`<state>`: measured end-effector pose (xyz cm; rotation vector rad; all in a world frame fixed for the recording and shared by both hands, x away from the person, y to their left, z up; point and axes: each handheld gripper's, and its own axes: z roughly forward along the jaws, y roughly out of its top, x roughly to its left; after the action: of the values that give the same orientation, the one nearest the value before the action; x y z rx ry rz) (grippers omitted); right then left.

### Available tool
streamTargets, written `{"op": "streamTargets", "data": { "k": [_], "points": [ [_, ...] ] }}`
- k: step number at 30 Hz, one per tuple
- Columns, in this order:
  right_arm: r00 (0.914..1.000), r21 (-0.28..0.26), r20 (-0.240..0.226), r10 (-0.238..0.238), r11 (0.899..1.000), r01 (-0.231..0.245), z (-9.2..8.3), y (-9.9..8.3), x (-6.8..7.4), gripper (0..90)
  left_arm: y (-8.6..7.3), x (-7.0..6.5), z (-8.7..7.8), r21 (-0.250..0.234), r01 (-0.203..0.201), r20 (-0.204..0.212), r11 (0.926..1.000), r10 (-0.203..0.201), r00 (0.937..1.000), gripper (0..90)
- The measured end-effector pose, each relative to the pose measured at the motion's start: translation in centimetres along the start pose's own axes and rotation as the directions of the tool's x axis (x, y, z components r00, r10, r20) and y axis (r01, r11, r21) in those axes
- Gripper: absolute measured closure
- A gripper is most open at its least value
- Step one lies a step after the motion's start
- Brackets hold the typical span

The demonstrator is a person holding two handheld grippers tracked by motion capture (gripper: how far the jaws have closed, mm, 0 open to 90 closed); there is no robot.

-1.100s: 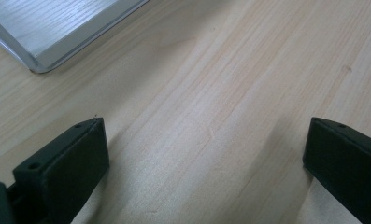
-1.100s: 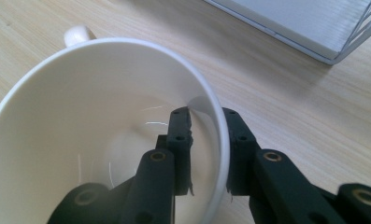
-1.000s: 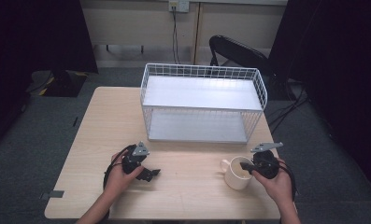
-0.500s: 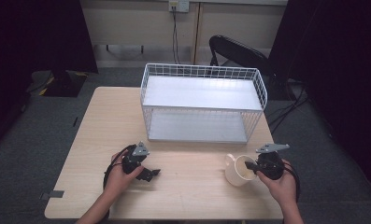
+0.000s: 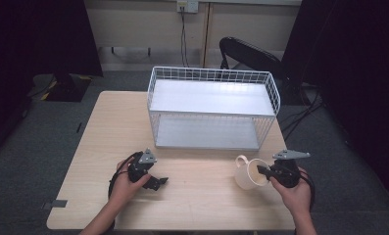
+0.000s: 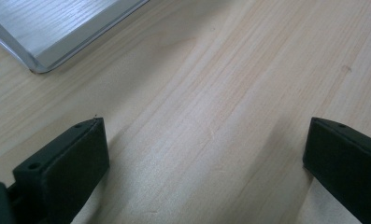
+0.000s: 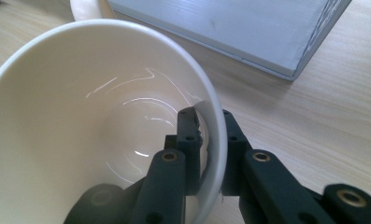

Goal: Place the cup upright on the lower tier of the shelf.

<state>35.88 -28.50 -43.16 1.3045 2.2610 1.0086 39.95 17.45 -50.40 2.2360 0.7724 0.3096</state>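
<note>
A cream cup (image 5: 247, 173) with its handle at the far side sits at the front right of the wooden table (image 5: 118, 122). My right gripper (image 5: 261, 171) is shut on the cup's near rim. In the right gripper view one finger (image 7: 189, 135) is inside the cup (image 7: 103, 116) and the other is outside, pinching the wall at the right gripper (image 7: 210, 126). My left gripper (image 5: 160, 182) rests low over the table's front left, open. In the left gripper view its jaws stand wide apart, the left gripper (image 6: 204, 140) holding nothing over bare wood.
A white wire rack (image 5: 211, 103) with two grey shelves stands at the back middle of the table; its lower shelf edge (image 7: 230, 23) lies just beyond the cup, and its corner (image 6: 57, 28) is ahead of the left gripper. A black chair (image 5: 251, 54) stands behind the table.
The right hand has shifted slightly to the right with the cup's rim in its jaws, and the cup has moved a little with it. The left hand has stayed put.
</note>
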Motion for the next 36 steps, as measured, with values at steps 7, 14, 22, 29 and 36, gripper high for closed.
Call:
{"op": "streamTargets", "data": {
  "k": [7,14,22,29,36],
  "points": [
    [0.9996,-0.028,0.027,0.002,1.0,-0.001,0.4,0.8,0.7,83.0,0.0,0.0,0.0,-0.001,0.0,-0.001,1.0,0.0,1.0,0.0],
    [0.9987,-0.033,0.05,0.013,0.999,-0.011,1.1,1.8,1.1,83.0,0.0,0.0,0.0,0.0,0.002,0.001,1.0,-0.002,1.0,0.0],
    [0.9965,-0.073,0.078,0.029,0.997,-0.023,2.0,2.7,1.4,83.0,0.0,0.0,0.0,-0.003,-0.001,-0.001,1.0,0.001,1.0,0.0],
    [0.9929,-0.108,0.104,0.059,0.993,-0.047,2.7,3.3,1.2,83.1,0.0,0.0,0.0,-0.003,0.003,0.0,1.0,-0.003,1.0,0.0],
    [0.9887,-0.134,0.127,0.079,0.989,-0.062,3.2,3.7,1.2,83.1,0.0,0.0,0.0,-0.002,0.002,0.002,1.0,-0.002,1.0,0.0]
  ]
}}
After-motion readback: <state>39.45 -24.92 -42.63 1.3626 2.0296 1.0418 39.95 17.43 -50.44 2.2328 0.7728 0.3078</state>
